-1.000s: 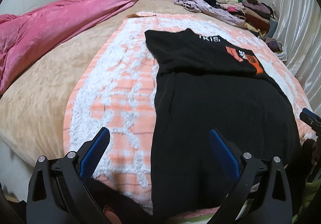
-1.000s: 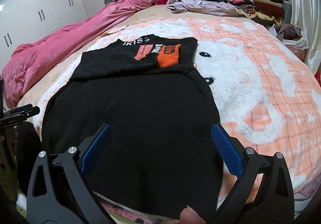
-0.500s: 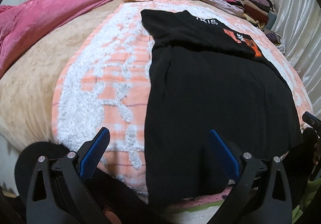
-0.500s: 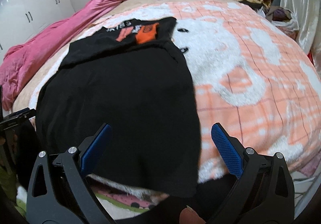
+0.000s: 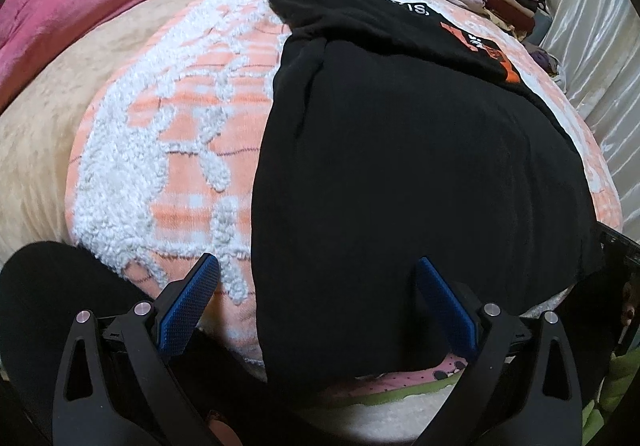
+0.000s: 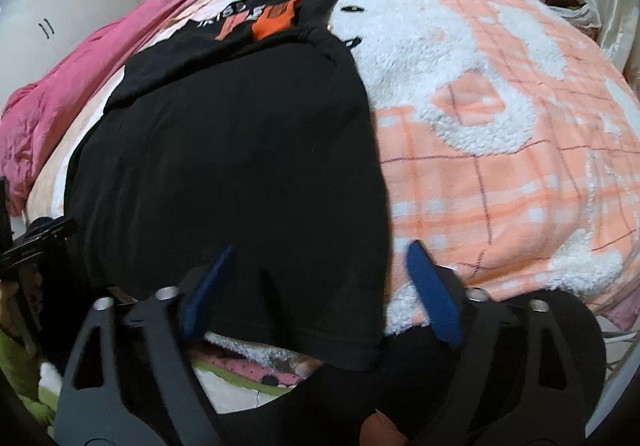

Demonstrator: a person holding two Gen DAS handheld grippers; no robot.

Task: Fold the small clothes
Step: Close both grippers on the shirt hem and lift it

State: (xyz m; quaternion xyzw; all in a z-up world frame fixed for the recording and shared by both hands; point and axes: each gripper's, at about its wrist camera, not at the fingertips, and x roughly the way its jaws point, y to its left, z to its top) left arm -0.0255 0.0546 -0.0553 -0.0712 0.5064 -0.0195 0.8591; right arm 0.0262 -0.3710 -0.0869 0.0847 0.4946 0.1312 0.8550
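Left wrist view: the left gripper [image 5: 316,300] is spread wide and holds nothing, poised over the near hem of a black shirt [image 5: 420,166]. The shirt lies flat on an orange-and-white blanket [image 5: 168,150] on the bed, its printed top part already doubled over at the far end. It looks like thin, soft knit: light, limp, likely to sag and slide, so pinching the hem corner seems best.

Right wrist view: the right gripper [image 6: 320,286] is also released and empty, straddling the shirt's [image 6: 240,150] right hem corner, which hangs slightly over the bed edge and offers an easy hold.
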